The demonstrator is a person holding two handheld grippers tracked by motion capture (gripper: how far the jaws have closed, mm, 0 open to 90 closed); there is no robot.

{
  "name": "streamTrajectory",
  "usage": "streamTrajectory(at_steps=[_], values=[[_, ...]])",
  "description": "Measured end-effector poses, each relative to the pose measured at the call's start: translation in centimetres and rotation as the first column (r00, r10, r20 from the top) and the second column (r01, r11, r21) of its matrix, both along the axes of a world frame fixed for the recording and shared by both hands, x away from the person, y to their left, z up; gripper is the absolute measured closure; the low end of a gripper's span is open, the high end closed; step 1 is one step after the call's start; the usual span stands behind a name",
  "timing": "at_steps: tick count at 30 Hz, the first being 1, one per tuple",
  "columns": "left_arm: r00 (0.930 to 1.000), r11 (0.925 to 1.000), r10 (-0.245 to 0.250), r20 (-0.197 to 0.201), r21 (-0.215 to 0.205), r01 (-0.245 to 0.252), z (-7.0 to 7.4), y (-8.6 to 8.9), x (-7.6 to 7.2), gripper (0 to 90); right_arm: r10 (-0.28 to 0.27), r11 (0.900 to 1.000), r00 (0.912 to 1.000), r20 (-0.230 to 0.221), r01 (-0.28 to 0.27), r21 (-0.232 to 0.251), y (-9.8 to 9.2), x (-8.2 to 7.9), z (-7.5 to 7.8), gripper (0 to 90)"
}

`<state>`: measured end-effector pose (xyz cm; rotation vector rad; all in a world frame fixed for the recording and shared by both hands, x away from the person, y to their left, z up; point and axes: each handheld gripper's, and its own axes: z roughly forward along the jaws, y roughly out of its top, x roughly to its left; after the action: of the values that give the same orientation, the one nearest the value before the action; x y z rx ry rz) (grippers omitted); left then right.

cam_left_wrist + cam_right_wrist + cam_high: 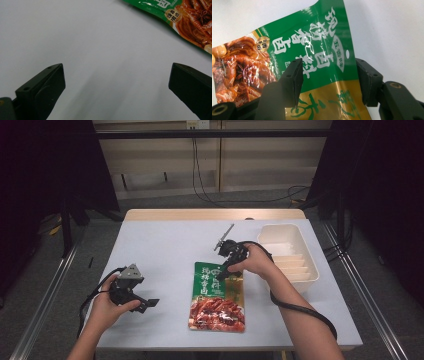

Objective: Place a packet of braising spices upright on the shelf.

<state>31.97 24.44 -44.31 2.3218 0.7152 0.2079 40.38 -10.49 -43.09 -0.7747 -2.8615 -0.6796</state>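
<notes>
Right hand-held gripper (327,82) half-open astride snack pouch (312,62), left hand-held gripper (116,82) wide open, empty

One overhead, two close gripper views

High view looks down on the table (150,240); both gripper views, close up, share the packet (218,296).

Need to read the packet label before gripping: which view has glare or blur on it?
Right gripper view: sharp text on the snack packet, foil glare over the food photo. Left gripper view: only a packet corner, table softly blurred. High view: evenly lit table, dark surroundings, print too small.
</notes>
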Motion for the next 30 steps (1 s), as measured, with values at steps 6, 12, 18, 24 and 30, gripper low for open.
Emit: streamTrajectory(at_steps=[6, 12, 18, 24, 30], values=[[1.0, 1.0, 0.0, -0.007, -0.006, 0.0, -0.1, -0.2, 0.0, 0.7, 0.006, 1.0, 0.9998, -0.018, -0.006, -0.014, 0.2, -0.1, -0.2, 49.4], [0.9999, 1.0, -0.008, -0.015, -0.004, 0.008, -0.3, -0.3, 0.0, 0.7, 0.01, 0.999, 0.9996, -0.025, -0.011, -0.031, 0.4, 0.3, -0.7, 51.9], [0.9999, 1.0, -0.007, -0.012, 0.001, 0.007, -0.3, -0.1, 0.1, 0.7, 0.021, 0.999, 0.9986, -0.049, -0.024, -0.048, 0.7, 0.8, -1.7, 55.6], [0.9998, 0.9999, 0.006, -0.017, -0.008, -0.006, -0.3, 0.0, 0.2, 0.7, 0.044, 0.996, 0.9968, -0.067, -0.05, -0.076, 1.1, 1.0, -2.2, 62.5], [0.9999, 1.0, 0.007, -0.014, -0.006, -0.008, -0.3, 0.0, 0.2, 0.7, 0.056, 0.993, 0.9966, -0.06, -0.062, -0.104, 1.1, 1.2, -2.1, 77.9]])
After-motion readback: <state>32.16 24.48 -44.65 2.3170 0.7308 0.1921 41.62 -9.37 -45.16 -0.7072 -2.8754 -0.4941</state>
